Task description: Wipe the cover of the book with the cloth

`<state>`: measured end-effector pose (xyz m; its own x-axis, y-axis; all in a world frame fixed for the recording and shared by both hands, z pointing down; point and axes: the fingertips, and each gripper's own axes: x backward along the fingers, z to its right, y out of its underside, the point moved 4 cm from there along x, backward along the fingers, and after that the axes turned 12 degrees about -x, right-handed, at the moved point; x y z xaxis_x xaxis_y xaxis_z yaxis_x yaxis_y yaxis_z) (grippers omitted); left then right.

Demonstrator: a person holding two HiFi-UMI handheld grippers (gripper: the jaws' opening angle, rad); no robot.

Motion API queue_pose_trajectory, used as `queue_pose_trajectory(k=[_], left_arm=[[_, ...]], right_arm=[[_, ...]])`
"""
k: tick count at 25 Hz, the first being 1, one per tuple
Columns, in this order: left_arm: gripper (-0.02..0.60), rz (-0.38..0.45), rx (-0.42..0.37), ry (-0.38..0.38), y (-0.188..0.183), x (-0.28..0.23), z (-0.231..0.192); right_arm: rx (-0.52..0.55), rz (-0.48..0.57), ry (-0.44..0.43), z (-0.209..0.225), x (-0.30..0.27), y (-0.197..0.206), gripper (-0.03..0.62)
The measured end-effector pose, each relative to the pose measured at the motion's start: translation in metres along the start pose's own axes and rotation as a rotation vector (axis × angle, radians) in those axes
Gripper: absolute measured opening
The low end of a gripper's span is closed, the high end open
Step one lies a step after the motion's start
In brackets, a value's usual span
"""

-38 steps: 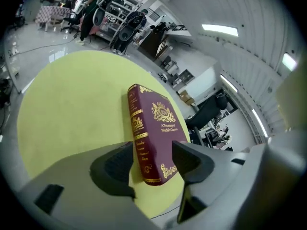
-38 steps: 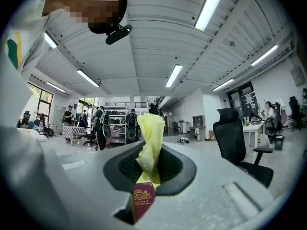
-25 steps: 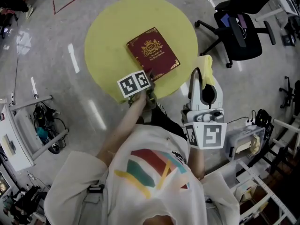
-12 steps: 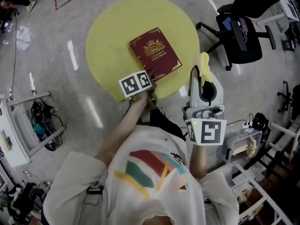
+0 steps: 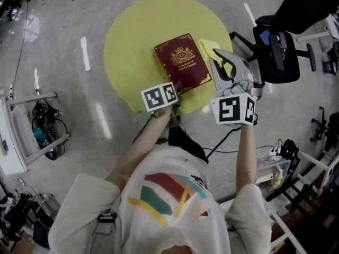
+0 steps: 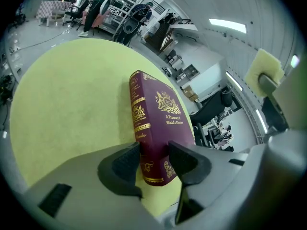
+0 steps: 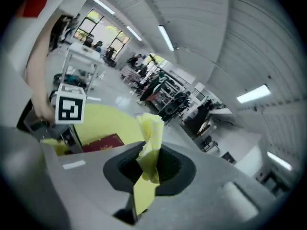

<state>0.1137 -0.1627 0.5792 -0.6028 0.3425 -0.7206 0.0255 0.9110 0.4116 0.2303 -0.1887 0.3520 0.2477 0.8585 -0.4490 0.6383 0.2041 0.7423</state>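
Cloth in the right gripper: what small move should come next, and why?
Probably ease the right gripper toward the book and down until the yellow cloth lies on its cover. The cloth is clamped in those jaws but hangs beside the book's right edge, off the cover. The left gripper, whose jaws have just been closing, pinches the book's near end on the table, so it looks steadied.

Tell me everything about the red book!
The book is a thick hardback, dark red, with a gold crest, gold writing and gold trim on cover and spine. It is closed and lies flat, cover up, on the round yellow table, near the person's side. The left gripper has just been closing its jaws and now pinches the book's near end. The cloth in the right gripper is beside its right edge; I can't tell if they touch.
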Motion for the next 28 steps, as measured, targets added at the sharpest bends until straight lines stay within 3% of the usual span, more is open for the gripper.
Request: queue_pose_trajectory(k=[4,15,20,28], left_arm=[[0.195,0.004,0.007,0.0,0.0,-0.001,-0.001],[0.195,0.018,0.012,0.015,0.001,0.0,-0.002],[0.195,0.022,0.019,0.022,0.002,-0.005,0.001],[0.195,0.026,0.03,0.035,0.0,-0.001,-0.002]], right_arm=[[0.213,-0.059,-0.117,-0.002,-0.047,0.016,0.026],[0.531,-0.278,-0.343,-0.028,-0.168,0.068,0.026],[0.579,-0.368,-0.427,-0.045,-0.197,0.09,0.026],[0.597,-0.457,-0.467,-0.063,-0.205,0.105,0.026]])
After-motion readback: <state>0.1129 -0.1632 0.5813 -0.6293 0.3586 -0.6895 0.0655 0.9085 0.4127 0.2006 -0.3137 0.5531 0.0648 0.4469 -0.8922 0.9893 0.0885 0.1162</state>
